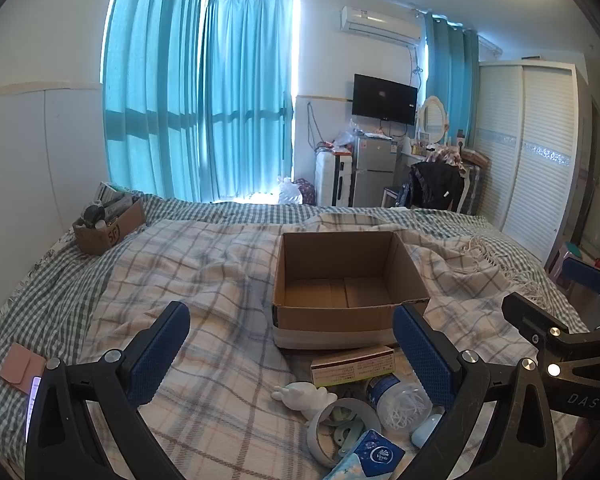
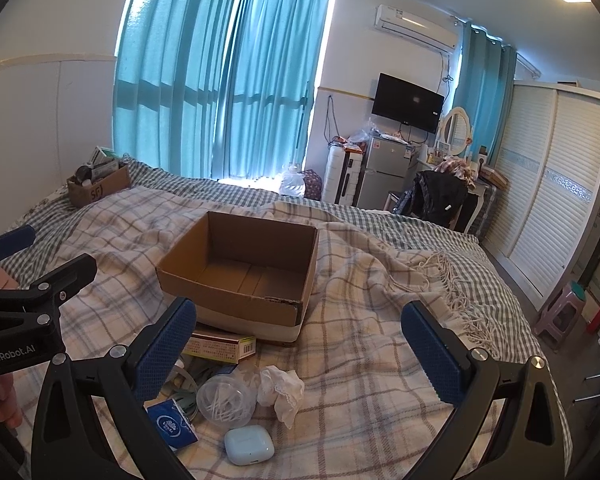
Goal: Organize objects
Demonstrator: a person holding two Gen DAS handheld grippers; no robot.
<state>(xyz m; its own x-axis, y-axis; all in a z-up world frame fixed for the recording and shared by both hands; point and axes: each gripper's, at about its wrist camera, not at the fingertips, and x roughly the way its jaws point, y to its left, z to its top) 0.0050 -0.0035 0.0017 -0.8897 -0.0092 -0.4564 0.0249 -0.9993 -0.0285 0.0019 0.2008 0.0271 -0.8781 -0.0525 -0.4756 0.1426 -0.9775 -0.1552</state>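
1. Checked bedding covers the bed, with teal curtains drawn at the far wall.
2. Left gripper hangs over the blanket with its blue pads spread wide, nothing between them.
3. Right gripper is likewise gaping, holding nothing.
4. Just below the tongs lies a cluster: a flat medicine box touching the carton's near wall, a white rabbit figure, a clear cotton-swab tub, a blue tissue pack, a white earbud case and a crumpled white cloth.
5. Beyond them sits an open cardboard box, nothing inside.
6. Far left, a smaller filled carton.
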